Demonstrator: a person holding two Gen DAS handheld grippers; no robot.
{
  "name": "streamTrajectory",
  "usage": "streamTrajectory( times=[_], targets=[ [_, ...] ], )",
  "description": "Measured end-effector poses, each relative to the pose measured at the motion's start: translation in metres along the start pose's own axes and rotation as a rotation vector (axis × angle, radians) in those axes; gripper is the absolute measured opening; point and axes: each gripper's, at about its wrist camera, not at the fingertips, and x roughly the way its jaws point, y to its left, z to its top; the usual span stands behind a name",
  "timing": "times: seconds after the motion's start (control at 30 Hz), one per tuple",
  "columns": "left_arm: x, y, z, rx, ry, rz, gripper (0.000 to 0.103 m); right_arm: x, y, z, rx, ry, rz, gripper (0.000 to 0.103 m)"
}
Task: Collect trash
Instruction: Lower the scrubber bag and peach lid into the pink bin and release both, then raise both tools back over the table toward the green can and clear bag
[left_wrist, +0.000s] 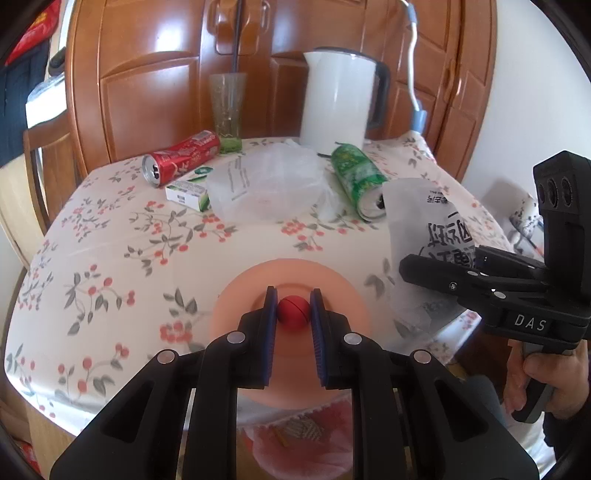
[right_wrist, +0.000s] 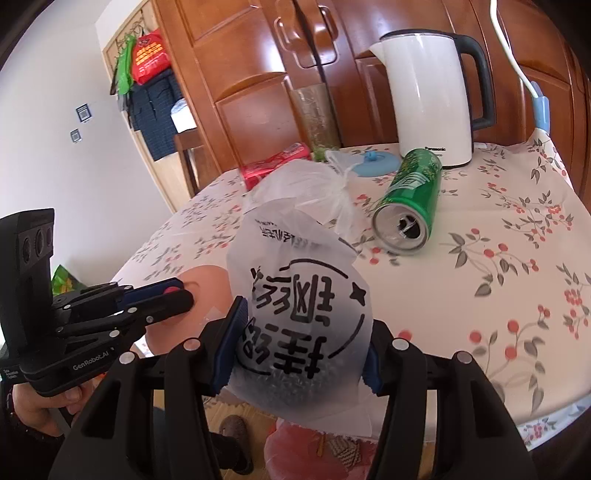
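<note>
Two wrist fisheyes, both angled down over the near edge of one floral table (left_wrist: 110, 258), facing the wooden cabinet (left_wrist: 147, 74).

The left wrist view looks along its own gripper (left_wrist: 293, 314), close above the cloth, with the other gripper (left_wrist: 417, 264) entering at 3 o'clock. The right wrist view looks along its own gripper (right_wrist: 303, 347), equally close, and shows the left gripper (right_wrist: 177, 293) at 9 o'clock, so the cameras sit side by side. Both views share the white kettle (left_wrist: 336, 99) near 12 to 1 o'clock, the green can (left_wrist: 356, 181), the red can (left_wrist: 181, 157), the tall glass (left_wrist: 227, 107) and the clear plastic bag (left_wrist: 269, 184) at table centre.
</note>
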Motion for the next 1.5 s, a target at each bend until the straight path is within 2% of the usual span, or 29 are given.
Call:
streamTrajectory(
  times=[0.2, 0.4, 0.57, 0.83, 0.93, 1.13, 1.27, 1.4, 1.47, 1.5],
  targets=[
    [-0.028, -0.014, -0.037, 0.020, 0.031, -0.024, 0.018, -0.028, 0.023, -0.035, -0.022, 0.026, 0.033, 0.053],
    [-0.034, -0.027, -0.085, 0.033, 0.105, -0.057, 0.018, -0.034, 0.032, -0.087, -0.007, 0.106, 0.041, 0.053],
    [0.000, -0.030, -0.133, 0.030, 0.218, -0.060, 0.018, -0.012, 0.026, -0.135, 0.034, 0.205, 0.031, 0.053],
    [0.103, -0.014, -0.211, 0.003, 0.435, -0.037, 0.018, 0.082, -0.007, -0.219, 0.079, 0.415, -0.031, 0.053],
    [0.137, -0.008, -0.235, 0.016, 0.494, -0.015, 0.018, 0.110, -0.021, -0.239, 0.103, 0.472, -0.045, 0.054],
    [0.184, 0.001, -0.260, 0.014, 0.574, -0.001, 0.018, 0.163, -0.035, -0.273, 0.104, 0.571, -0.068, 0.054],
    [0.203, 0.002, -0.264, 0.023, 0.592, 0.012, 0.018, 0.187, -0.046, -0.286, 0.106, 0.618, -0.074, 0.055],
    [0.216, 0.000, -0.265, 0.025, 0.599, 0.019, 0.036, 0.206, -0.055, -0.300, 0.114, 0.647, -0.080, 0.061],
    [0.219, -0.001, -0.263, 0.027, 0.607, 0.030, 0.043, 0.211, -0.055, -0.304, 0.108, 0.658, -0.097, 0.077],
    [0.219, -0.002, -0.262, 0.026, 0.607, 0.030, 0.046, 0.213, -0.056, -0.308, 0.109, 0.654, -0.095, 0.078]
  ],
)
